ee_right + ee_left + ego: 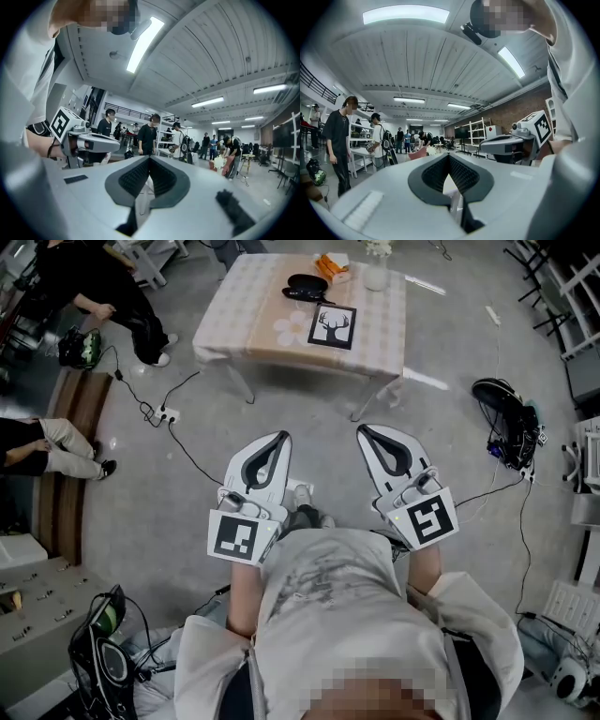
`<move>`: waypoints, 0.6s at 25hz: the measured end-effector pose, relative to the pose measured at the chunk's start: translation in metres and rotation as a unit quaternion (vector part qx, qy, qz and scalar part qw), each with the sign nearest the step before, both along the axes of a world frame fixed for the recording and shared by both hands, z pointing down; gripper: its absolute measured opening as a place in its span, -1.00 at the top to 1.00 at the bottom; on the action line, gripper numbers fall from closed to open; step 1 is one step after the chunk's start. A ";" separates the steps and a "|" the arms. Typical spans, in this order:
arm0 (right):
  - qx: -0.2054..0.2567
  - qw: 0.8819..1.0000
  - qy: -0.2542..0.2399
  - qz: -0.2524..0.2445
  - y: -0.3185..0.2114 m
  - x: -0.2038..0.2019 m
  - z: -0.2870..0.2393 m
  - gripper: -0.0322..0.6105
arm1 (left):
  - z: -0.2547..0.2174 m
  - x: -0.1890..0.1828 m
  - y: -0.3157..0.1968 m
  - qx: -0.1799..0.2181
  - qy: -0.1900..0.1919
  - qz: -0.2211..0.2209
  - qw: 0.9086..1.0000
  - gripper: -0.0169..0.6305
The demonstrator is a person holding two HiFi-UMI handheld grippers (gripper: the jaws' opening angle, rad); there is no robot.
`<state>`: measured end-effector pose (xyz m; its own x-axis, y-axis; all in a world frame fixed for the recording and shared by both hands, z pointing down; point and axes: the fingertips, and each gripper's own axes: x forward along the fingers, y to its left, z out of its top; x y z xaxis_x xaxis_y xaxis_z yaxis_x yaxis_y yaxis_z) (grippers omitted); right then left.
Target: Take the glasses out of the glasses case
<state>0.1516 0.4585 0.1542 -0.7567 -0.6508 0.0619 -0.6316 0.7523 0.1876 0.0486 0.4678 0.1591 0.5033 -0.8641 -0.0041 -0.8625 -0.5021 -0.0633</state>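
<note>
A black glasses case [307, 284] lies shut on a small table with a checked cloth [375, 334] far ahead of me. The glasses are not visible. Both grippers are held close to my body, well short of the table and above the floor. My left gripper [277, 439] has its jaws together with nothing between them; in its own view the left gripper [449, 157] points out into the room. My right gripper [366, 431] is likewise shut and empty, and the right gripper [150, 158] also faces the room.
On the table are a deer picture card [332, 326], an orange item [330, 265] and a clear cup [376, 276]. Cables and a power strip [169, 414] cross the floor at left. A black bag [511, 418] lies at right. Seated people and a bench [75, 427] are at left.
</note>
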 end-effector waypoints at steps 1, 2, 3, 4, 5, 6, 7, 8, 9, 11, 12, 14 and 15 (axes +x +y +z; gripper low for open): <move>0.000 1.000 0.001 0.002 -0.005 -0.003 0.000 0.85 | 0.001 -0.003 -0.006 0.000 0.000 0.002 1.000 0.92; 0.000 1.000 0.002 0.004 -0.011 -0.005 0.000 0.85 | 0.001 -0.005 -0.012 -0.001 0.000 0.003 1.000 0.92; 0.001 1.000 0.003 0.006 -0.016 -0.008 -0.001 0.85 | 0.001 -0.009 -0.018 -0.002 0.001 0.005 1.000 0.92; 0.000 1.000 0.003 0.008 -0.021 -0.012 -0.001 0.85 | 0.001 -0.012 -0.024 -0.004 0.000 0.006 1.000 0.92; 0.000 1.000 0.004 0.011 -0.026 -0.015 -0.001 0.85 | 0.001 -0.015 -0.030 -0.005 0.000 0.008 1.000 0.92; 0.000 1.000 0.005 0.013 -0.031 -0.018 -0.001 0.85 | 0.001 -0.018 -0.036 -0.005 0.001 0.010 1.000 0.92; -0.001 1.000 0.007 0.015 -0.036 -0.021 -0.001 0.85 | 0.002 -0.021 -0.042 -0.006 0.003 0.012 1.000 0.92; -0.001 1.000 0.009 0.017 -0.041 -0.024 0.000 0.85 | 0.003 -0.024 -0.048 -0.009 0.005 0.014 1.000 0.92; -0.001 1.000 0.011 0.018 -0.046 -0.028 0.001 0.85 | 0.005 -0.028 -0.053 -0.012 0.007 0.017 1.000 0.92; 0.000 1.000 0.015 0.018 -0.054 -0.037 0.002 0.85 | 0.008 -0.035 -0.062 -0.014 0.010 0.022 1.000 0.92; 0.000 1.000 0.017 0.017 -0.057 -0.042 0.003 0.85 | 0.009 -0.038 -0.067 -0.014 0.011 0.025 1.000 0.92; 0.001 1.000 0.022 0.017 -0.063 -0.051 0.005 0.85 | 0.010 -0.044 -0.075 -0.014 0.014 0.029 0.999 0.92; 0.000 1.000 0.025 0.018 -0.065 -0.055 0.006 0.85 | 0.011 -0.047 -0.079 -0.015 0.014 0.031 0.999 0.92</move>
<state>0.0968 0.3930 0.1597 -0.7293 -0.6771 0.0987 -0.6476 0.7296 0.2198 0.0014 0.3892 0.1703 0.5559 -0.8312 0.0067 -0.8309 -0.5559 -0.0226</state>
